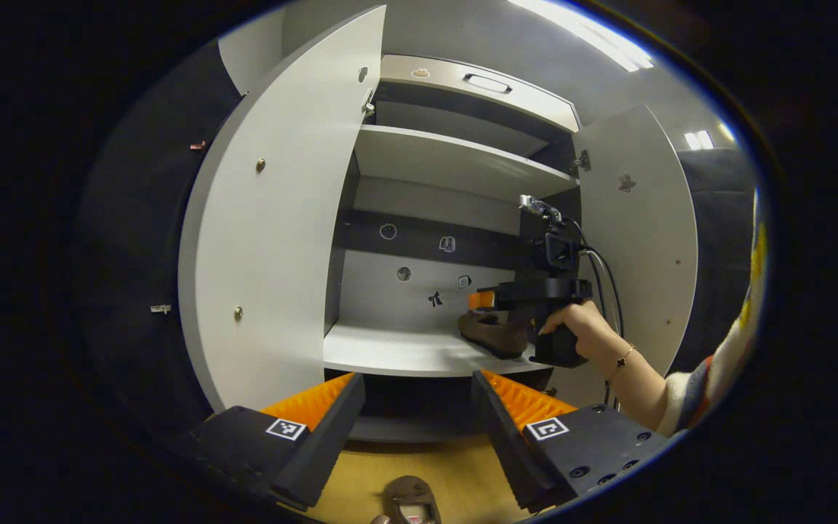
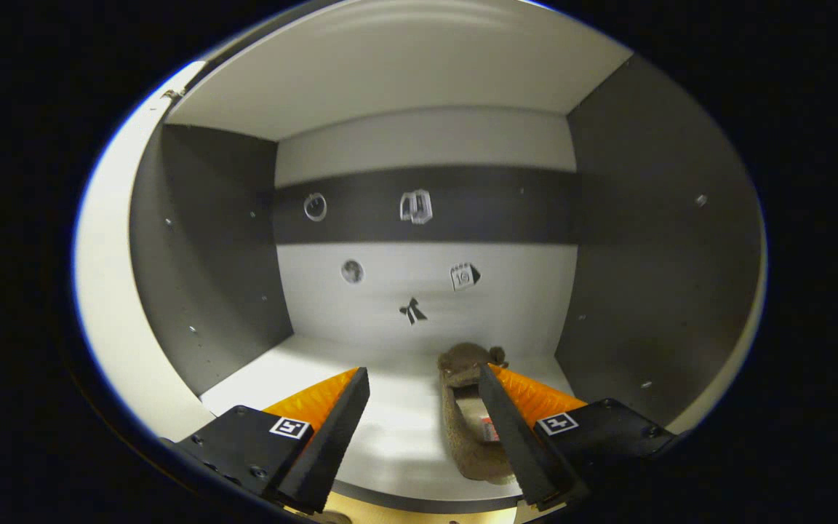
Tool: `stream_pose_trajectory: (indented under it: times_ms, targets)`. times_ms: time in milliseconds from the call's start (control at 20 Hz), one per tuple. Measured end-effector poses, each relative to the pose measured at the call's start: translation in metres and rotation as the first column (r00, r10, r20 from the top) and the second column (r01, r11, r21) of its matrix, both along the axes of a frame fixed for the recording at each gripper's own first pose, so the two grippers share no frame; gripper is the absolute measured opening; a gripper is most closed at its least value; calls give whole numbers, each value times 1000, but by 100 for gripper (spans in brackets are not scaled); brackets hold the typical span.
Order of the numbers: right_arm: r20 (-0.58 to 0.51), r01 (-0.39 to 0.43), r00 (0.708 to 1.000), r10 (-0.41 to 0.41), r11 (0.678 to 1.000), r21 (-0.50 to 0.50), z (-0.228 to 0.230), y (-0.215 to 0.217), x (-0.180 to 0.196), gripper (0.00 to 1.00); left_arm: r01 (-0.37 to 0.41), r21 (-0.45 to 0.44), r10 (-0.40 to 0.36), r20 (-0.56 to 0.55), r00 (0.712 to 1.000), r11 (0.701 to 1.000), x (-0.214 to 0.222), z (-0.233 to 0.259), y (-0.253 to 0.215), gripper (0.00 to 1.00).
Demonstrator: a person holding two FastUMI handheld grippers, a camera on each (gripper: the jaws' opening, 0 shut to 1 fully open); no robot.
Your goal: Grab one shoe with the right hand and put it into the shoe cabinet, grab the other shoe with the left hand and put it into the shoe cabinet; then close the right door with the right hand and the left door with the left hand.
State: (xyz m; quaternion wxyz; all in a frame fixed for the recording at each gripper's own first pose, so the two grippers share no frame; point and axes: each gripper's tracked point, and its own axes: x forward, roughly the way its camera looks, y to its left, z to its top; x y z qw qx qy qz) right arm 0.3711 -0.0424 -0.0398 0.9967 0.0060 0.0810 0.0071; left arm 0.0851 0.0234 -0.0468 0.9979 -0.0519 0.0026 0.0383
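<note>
A pale grey ceiling (image 1: pixel 463 29) is lit by long white strip lights (image 1: pixel 586 33) overhead. Dark cloth walls (image 1: pixel 135 218) are seen on either side of the booth. A light wooden floor (image 1: pixel 455 473) is laid below, its surface catching a warm yellowish glow.

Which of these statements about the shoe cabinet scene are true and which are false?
1. A shoe lies on a cabinet shelf. True.
2. The right tongs are shut on that shoe. False: they are open, with one finger beside the shoe.
3. Both cabinet doors are closed. False: the left door and the right door stand open.
4. The left tongs are open and hold nothing. True.
5. Another shoe lies on the floor. True.
</note>
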Motion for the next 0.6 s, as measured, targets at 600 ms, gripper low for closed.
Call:
stream_pose_trajectory:
  times_ms: [600]
  targets:
    - [244,18,970,-16,1000,-3,11,18,-181,97,153,132,-133,-149,980,979,-27,-126,-12,94]
